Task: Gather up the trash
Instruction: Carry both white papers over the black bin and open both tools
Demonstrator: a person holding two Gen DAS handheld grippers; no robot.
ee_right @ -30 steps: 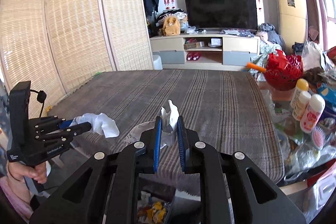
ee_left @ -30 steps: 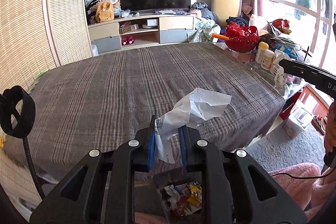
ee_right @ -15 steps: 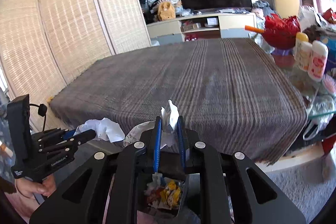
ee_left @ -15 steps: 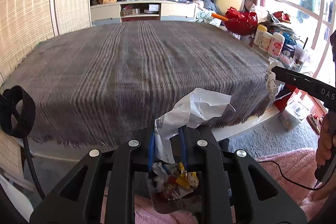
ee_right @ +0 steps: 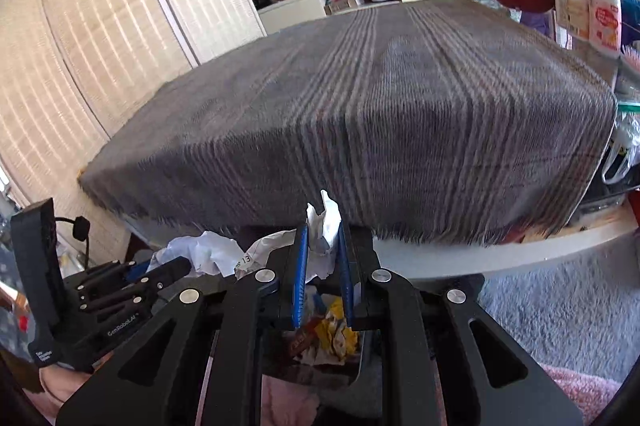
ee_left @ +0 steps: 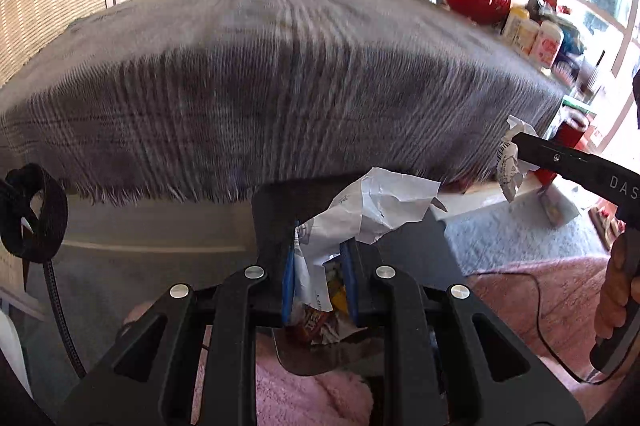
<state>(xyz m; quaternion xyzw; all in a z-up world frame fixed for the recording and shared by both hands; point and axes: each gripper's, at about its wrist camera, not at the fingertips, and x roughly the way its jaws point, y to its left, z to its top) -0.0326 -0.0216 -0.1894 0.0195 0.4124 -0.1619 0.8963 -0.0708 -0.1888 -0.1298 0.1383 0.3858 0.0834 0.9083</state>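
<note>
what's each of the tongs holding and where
Left tongs: crumpled white paper sheet, pinched at its lower end. Right tongs: crumpled white tissue wad, gripped mid-body.

Crumpled white sheet of printed paper (ee_left: 372, 210) sits pinched between the blue pads of the left tongs (ee_left: 318, 276), its creased upper half fanning out up and to the right past the tips. Smaller scrunched white paper wad (ee_right: 324, 226) is clamped in the right tongs (ee_right: 322, 278), poking straight up above them. Directly below both tongs, the dark open-topped trash bin (ee_right: 320, 374) holds yellow, red and white wrappers.
</note>
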